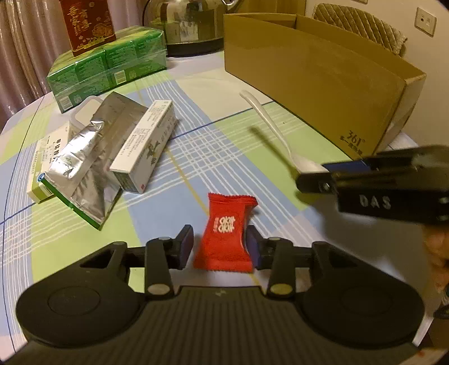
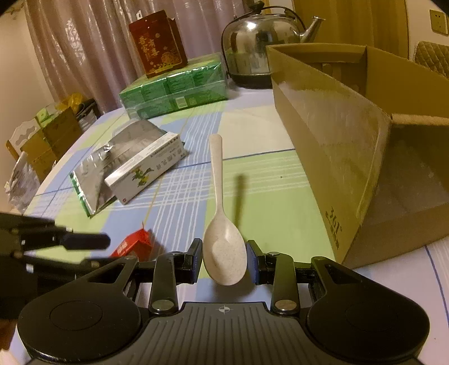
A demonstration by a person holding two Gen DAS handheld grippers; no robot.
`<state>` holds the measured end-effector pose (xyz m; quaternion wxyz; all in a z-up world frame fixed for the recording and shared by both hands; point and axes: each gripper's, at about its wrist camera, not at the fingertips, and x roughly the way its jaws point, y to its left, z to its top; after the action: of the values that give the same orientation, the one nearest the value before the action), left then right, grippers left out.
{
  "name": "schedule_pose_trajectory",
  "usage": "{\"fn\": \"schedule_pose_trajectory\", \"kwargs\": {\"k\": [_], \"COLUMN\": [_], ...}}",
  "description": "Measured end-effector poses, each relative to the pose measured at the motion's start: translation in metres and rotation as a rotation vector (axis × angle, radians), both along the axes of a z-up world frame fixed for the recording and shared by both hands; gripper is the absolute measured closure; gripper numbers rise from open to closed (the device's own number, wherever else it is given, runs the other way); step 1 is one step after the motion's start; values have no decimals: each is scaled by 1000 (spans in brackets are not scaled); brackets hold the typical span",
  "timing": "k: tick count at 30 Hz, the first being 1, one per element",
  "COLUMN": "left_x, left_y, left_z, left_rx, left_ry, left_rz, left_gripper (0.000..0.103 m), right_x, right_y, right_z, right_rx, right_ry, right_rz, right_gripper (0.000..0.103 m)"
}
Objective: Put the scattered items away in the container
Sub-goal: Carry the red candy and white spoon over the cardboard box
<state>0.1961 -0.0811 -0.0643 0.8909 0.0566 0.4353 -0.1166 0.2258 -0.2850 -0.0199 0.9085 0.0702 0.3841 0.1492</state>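
My left gripper (image 1: pixel 220 247) is shut on a red candy packet (image 1: pixel 226 233), which stands upright between the pads; the packet also shows in the right wrist view (image 2: pixel 133 243). My right gripper (image 2: pixel 224 261) is shut on the bowl of a white plastic spoon (image 2: pixel 221 221), held above the table with its handle pointing away; the spoon also shows in the left wrist view (image 1: pixel 269 123). The open cardboard box (image 2: pixel 350 146) stands to the right; it also shows in the left wrist view (image 1: pixel 317 81). On the left lie a white medicine box (image 1: pixel 147 143) and a silver foil pack (image 1: pixel 89 157).
At the back stand a green wrapped pack (image 1: pixel 109 64) with a red box (image 1: pixel 87 25) on top, and a steel kettle (image 2: pixel 258 45). A further white box (image 1: pixel 47 162) lies at the table's left edge. The checked tablecloth (image 1: pixel 224 140) shows between the items and the cardboard box.
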Motion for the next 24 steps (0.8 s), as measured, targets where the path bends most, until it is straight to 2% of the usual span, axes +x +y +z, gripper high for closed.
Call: {"fn": "schedule_pose_trajectory", "kwargs": {"k": [4,9,11,13,15,24], "left_x": [8,14,12,10,8,-19], "left_y": [6,-1,-4,-4,-6,-10], "left_z": [-1,-8,-10,-10,-9,4], "left_rx": [-39,-26,-15,-31,-28,-41], "left_ry": [9,34,33,36,40,34], "left_rz": [14,-6,-11,-7,-3,34], "left_gripper": [61,61,63,75,79,81], "right_x": [-2,0,0,1,0,-15], "right_y": [0,-1,-2,-2,-1,-1], "right_z": [-3,-7,-7,-8,-8,7], "right_rx": [-5,-5,-6,-9,-12,-14], "right_ry": [5,11,11,9,7,-11], "right_rz": [5,4,5,9,16,33], "right_gripper": [73,73,73,73,73,73]}}
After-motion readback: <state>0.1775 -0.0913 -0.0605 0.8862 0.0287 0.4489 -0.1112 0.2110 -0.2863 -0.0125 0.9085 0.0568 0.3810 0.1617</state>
